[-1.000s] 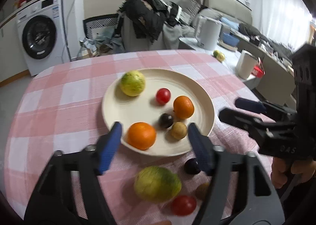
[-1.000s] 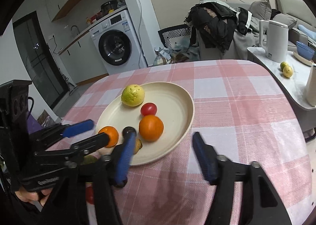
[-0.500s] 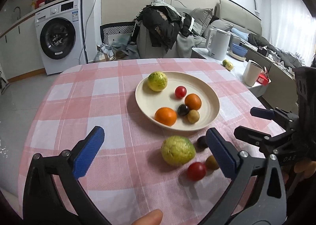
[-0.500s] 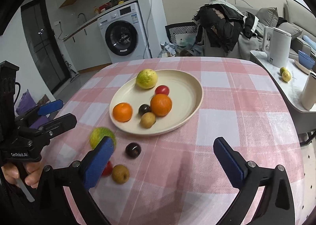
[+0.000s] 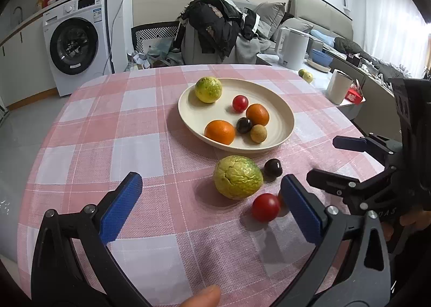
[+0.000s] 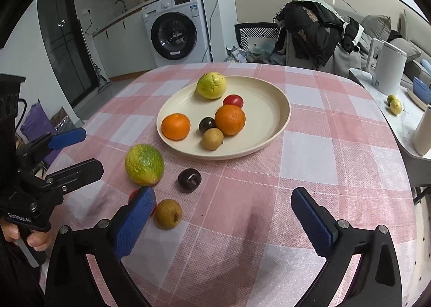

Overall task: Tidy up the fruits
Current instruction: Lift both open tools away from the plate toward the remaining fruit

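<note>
Cream plate mid-frame holds six fruits, four loose below it: both grippers spread, empty; green guava looks heavy, firm, round, prone to roll, so pinch across its widest middle.

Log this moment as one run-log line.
left gripper: open, empty | right gripper: open, empty | plate: six fruits | tablecloth: green-yellow fruit, dark fruit, brown fruit, red fruit

Washing machine behind; clothes-heaped chair; white kettle on side counter.
</note>
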{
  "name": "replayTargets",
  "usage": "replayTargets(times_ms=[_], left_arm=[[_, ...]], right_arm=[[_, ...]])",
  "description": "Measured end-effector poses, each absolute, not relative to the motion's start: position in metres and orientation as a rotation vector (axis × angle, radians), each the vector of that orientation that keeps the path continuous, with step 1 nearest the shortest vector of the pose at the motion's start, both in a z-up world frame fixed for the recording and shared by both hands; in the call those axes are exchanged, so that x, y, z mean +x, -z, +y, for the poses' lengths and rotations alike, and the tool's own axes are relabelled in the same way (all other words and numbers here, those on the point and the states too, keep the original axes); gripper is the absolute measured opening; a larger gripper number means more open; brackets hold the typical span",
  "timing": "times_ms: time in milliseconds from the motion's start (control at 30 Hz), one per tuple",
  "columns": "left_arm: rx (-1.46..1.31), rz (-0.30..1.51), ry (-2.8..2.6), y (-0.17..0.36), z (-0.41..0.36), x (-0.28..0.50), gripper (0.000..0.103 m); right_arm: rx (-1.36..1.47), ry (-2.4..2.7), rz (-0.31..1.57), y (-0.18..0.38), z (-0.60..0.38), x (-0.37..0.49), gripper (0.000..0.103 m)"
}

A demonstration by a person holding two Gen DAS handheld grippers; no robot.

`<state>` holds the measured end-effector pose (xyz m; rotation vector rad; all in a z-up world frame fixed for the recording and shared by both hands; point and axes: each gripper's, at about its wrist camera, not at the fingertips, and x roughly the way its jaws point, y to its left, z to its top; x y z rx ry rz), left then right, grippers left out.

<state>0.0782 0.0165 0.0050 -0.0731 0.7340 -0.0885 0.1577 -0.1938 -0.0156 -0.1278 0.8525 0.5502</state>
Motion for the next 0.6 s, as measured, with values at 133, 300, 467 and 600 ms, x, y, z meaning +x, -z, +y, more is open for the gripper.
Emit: replayTargets(times_ms=[133, 300, 467, 600], left_arm=[[-0.076, 0.751, 0.090, 0.001, 0.015, 0.080, 0.102], [-0.083, 0.761, 0.087, 0.005, 0.017, 0.083, 0.102], [-0.085, 0.768, 0.081, 0.009, 0.018, 0.085, 0.102], [-0.086, 0.776, 0.082, 0.011, 0.020, 0.085, 0.102]], right_arm=[[-0.149, -0.559, 0.870, 0.020, -0.189, 0.156, 0.103], [-0.182, -0.567, 0.894, 0.028, -0.182, 0.153, 0.103], [-0.224, -0.591, 0.928, 0.037, -0.172, 0.150, 0.103], [-0.266, -0.586, 0.939, 0.044, -0.165, 0.146, 0.103]])
